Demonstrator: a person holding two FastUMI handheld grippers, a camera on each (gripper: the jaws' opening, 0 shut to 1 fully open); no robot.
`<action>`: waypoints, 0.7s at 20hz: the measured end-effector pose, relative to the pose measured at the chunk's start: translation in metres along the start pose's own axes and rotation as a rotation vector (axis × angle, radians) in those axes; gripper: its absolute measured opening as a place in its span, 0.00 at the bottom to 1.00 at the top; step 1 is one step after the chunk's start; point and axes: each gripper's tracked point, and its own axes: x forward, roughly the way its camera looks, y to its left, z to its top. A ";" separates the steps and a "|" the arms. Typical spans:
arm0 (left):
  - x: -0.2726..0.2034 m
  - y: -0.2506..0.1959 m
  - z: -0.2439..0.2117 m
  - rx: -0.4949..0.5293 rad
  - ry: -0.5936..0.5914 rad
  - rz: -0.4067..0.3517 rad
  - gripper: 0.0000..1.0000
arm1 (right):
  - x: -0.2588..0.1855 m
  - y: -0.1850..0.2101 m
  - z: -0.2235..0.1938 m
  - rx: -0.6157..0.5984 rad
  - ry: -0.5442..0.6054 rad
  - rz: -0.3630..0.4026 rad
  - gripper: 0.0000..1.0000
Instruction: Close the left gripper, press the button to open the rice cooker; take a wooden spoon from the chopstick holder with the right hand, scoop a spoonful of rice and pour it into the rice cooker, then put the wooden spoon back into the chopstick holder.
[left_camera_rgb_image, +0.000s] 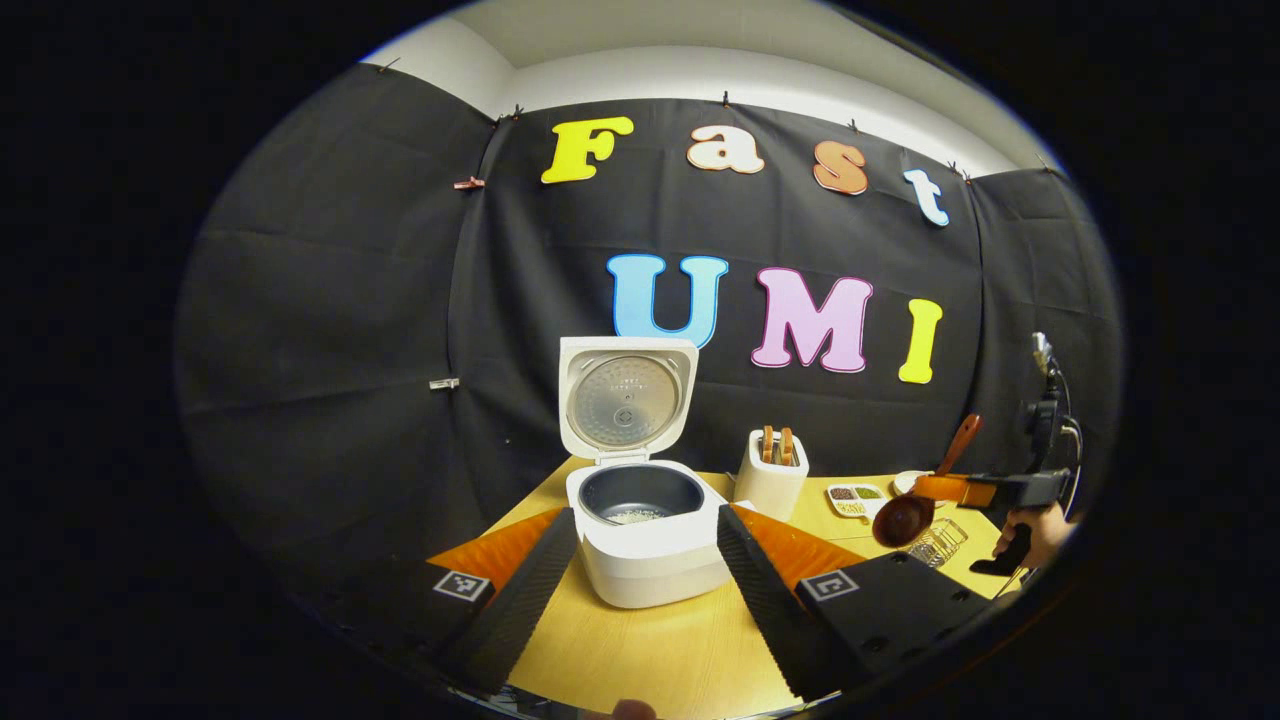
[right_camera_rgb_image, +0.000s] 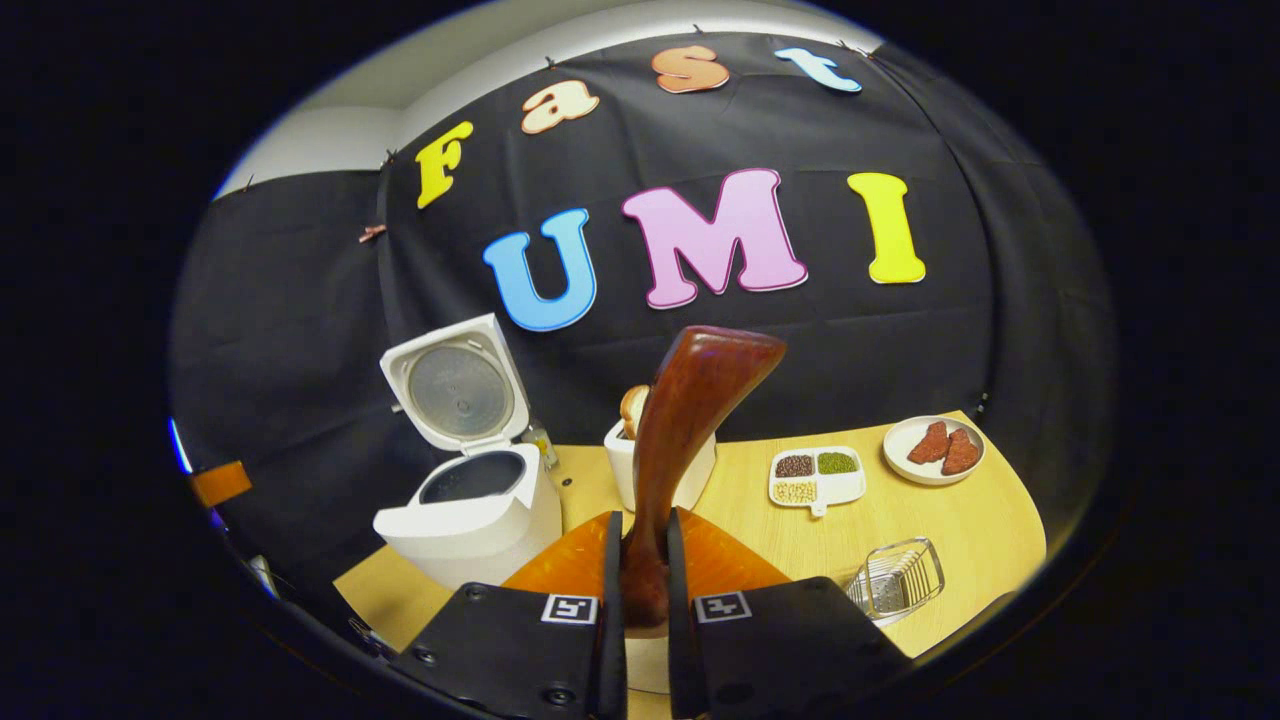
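1. The rice cooker (left_camera_rgb_image: 640, 520) stands on the table (left_camera_rgb_image: 660, 650) with its lid (left_camera_rgb_image: 625, 398) swung fully up, so the button press looks done.
2. The left tongs (left_camera_rgb_image: 640, 560) are spread wide and hold nothing; their fingers frame the cooker body on either side without touching it.
3. The right tongs (right_camera_rgb_image: 640, 560) are clamped on the handle of the wooden spoon (right_camera_rgb_image: 690, 420), with both fingers pressing on it. In the left gripper view the spoon hangs over the right side of the table, bowl low and handle slanting up.
4. A pale patch at the bottom of the inner pot (left_camera_rgb_image: 632, 495) may be rice already poured in, but it is too small to be sure, and whether the spoon bowl is loaded cannot be told.
5. The chopstick holder (left_camera_rgb_image: 771, 474) sits just right of the cooker and still carries other wooden handles.
6. If the pour is finished, the step in hand is returning the spoon. To do it well:
   - Keep the grip firm.
   - Bring the spoon above the holder's opening.
   - Line it up beside the handles already there.
   - Lower it straight down.
   - Release only once it rests inside, so the light holder is not tipped.
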 end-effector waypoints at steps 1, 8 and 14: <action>0.003 0.002 -0.003 -0.001 0.004 -0.004 0.97 | 0.005 0.002 -0.013 -0.030 0.020 -0.014 0.21; 0.015 0.010 -0.014 -0.001 0.034 -0.042 0.97 | 0.033 -0.020 -0.080 -0.327 0.137 -0.166 0.21; 0.016 0.028 -0.020 -0.021 0.054 -0.026 0.97 | 0.045 -0.020 -0.126 -0.509 0.240 -0.256 0.21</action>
